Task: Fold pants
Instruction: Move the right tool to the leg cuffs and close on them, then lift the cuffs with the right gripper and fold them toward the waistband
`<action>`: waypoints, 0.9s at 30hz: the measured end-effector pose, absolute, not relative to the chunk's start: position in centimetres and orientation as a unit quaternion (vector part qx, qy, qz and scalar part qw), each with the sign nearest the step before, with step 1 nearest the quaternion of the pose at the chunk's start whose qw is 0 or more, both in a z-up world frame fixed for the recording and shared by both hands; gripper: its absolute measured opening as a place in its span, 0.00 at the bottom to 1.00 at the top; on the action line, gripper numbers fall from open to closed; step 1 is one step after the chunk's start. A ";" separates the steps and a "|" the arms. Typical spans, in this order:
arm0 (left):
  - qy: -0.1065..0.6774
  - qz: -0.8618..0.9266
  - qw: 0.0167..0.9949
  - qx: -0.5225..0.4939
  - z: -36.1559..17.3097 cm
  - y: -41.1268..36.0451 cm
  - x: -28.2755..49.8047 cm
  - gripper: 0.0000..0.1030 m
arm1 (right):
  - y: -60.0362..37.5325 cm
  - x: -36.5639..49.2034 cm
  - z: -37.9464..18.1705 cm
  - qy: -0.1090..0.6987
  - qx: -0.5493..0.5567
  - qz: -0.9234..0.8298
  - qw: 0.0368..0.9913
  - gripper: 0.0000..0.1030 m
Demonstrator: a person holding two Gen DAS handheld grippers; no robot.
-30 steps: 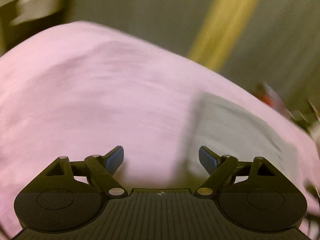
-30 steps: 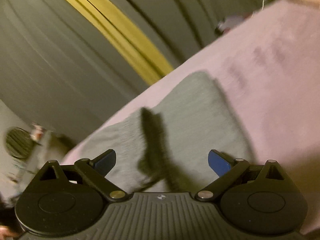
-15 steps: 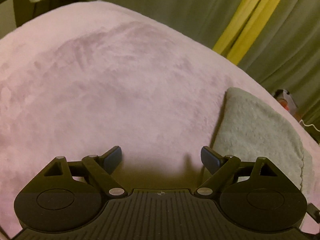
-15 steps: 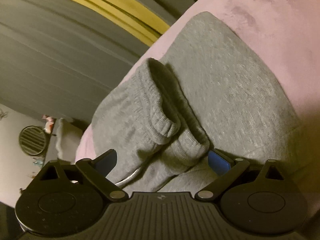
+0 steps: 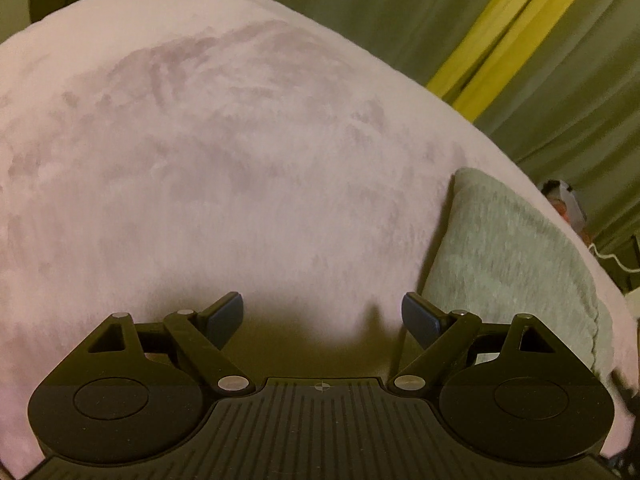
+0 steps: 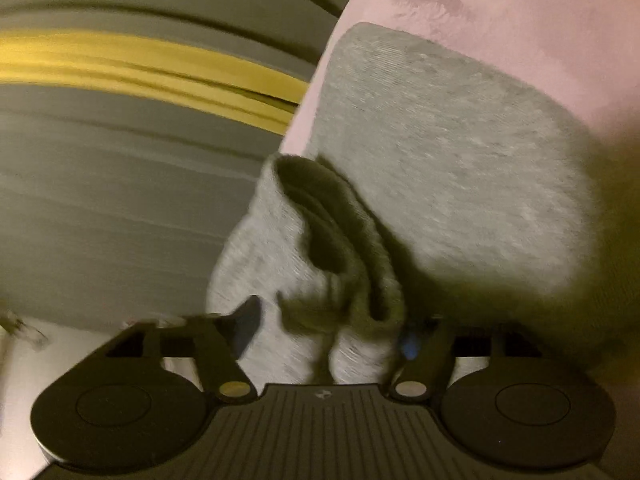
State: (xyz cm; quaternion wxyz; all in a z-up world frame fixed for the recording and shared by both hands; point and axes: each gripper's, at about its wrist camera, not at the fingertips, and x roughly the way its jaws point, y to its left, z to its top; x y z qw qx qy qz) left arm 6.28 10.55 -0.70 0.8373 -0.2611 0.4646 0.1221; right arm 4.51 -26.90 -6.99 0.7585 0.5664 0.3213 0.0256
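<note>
The grey pants (image 6: 440, 160) lie folded flat on a pink blanket (image 6: 520, 0) near the bed's edge. Their ribbed cuff end (image 6: 340, 248) is bunched and raised in the right wrist view. My right gripper (image 6: 328, 332) has this bunched cloth between its fingers and its jaws are closing on it; the picture is blurred there. In the left wrist view the pants (image 5: 500, 260) sit at the right, just past the right fingertip (image 5: 418, 318). My left gripper (image 5: 322, 316) hangs open low over bare blanket (image 5: 200, 160), with nothing between its fingers.
Green-grey curtains (image 5: 360, 0) with a yellow stripe (image 5: 500, 28) hang behind the bed. A small object and a white cable (image 5: 608, 256) lie beyond the blanket's right edge. The blanket drops off to the left of the pants in the right wrist view.
My right gripper rolled and came down onto the pants' cuff, and its jaws have narrowed around the bunched cloth. My left gripper sank a little toward the blanket and stayed open.
</note>
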 end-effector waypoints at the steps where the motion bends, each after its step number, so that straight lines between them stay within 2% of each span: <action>1: 0.468 0.122 0.836 -0.258 -0.8 10.5 6.4 0.88 | -26.8 4.8 -7.1 0.314 0.576 0.024 0.755 0.82; 3: 0.473 0.121 0.835 -0.254 -1.0 10.3 6.5 0.88 | -26.2 5.7 -7.2 0.312 0.571 0.013 0.759 0.82; 4: 0.474 0.120 0.835 -0.253 -1.1 10.3 6.5 0.88 | -25.7 6.1 -7.1 0.315 0.559 0.008 0.766 0.76; 5: 0.474 0.121 0.834 -0.253 -1.1 10.3 6.5 0.88 | -25.1 6.6 -6.9 0.321 0.543 0.001 0.776 0.67; 6: 0.475 0.123 0.833 -0.255 -1.2 10.4 6.5 0.88 | -24.5 7.0 -6.7 0.332 0.520 -0.009 0.787 0.45; 11: 0.475 0.133 0.826 -0.275 -1.5 11.0 6.4 0.88 | -22.7 7.9 -4.7 0.331 0.486 -0.008 0.809 0.43; 20: 0.478 0.136 0.823 -0.275 -1.6 11.0 6.4 0.88 | -20.4 9.4 5.3 0.213 0.454 0.090 0.861 0.41; 27: 0.480 0.128 0.828 -0.258 -1.7 10.5 6.7 0.88 | -22.7 7.0 6.6 0.195 0.424 0.068 0.882 0.41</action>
